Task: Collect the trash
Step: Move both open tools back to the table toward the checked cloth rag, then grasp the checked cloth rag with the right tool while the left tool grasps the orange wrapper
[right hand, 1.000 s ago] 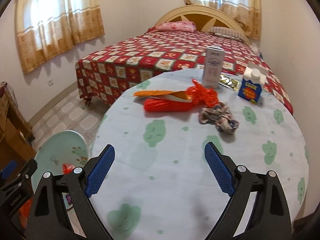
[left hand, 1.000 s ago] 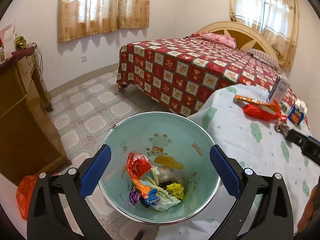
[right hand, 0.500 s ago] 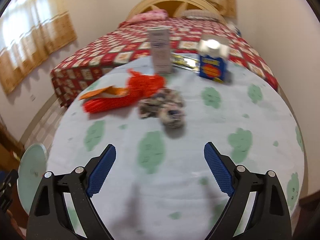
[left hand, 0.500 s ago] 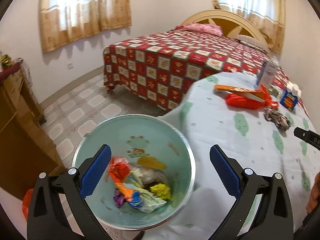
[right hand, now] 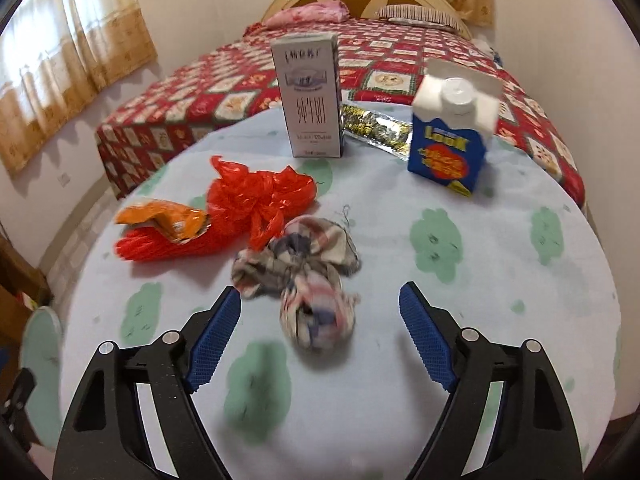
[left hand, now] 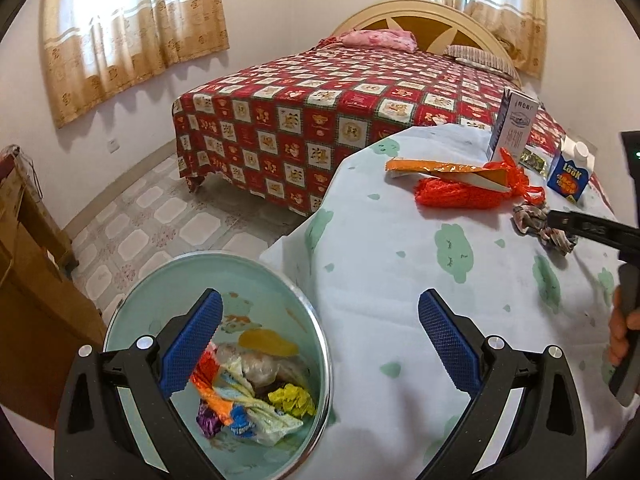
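The bin [left hand: 224, 272], pale green with a metal rim, stands on the floor at the near left, tight against the counter's [left hand: 400, 280] hanging cloth edge, and holds a heap of crumpled wrappers [left hand: 248, 384] in orange, yellow, purple, blue and clear plastic. The left gripper [left hand: 320, 344] hangs over the bin's right rim with its blue pads wide apart and nothing between them. The right gripper [right hand: 320, 336] hovers low over the counter, jaws also spread and empty, with the rag [right hand: 304, 276], one knotted plaid bundle, lying just beyond and between its tips. On the counter are six loose things: the rag, a red net bag [right hand: 244, 216] touching it on the left, an orange wrapper [right hand: 164, 218] lying on the bag, a tall grey carton [right hand: 310, 98] upright at the far side, a gold packet [right hand: 378, 128] flat behind it, and a blue carton [right hand: 450, 144] upright at the far right. The near half of the counter is bare cloth. The bed [left hand: 320, 112] sits close behind the counter's far edge, and tiled floor [left hand: 168, 216] opens to the left.
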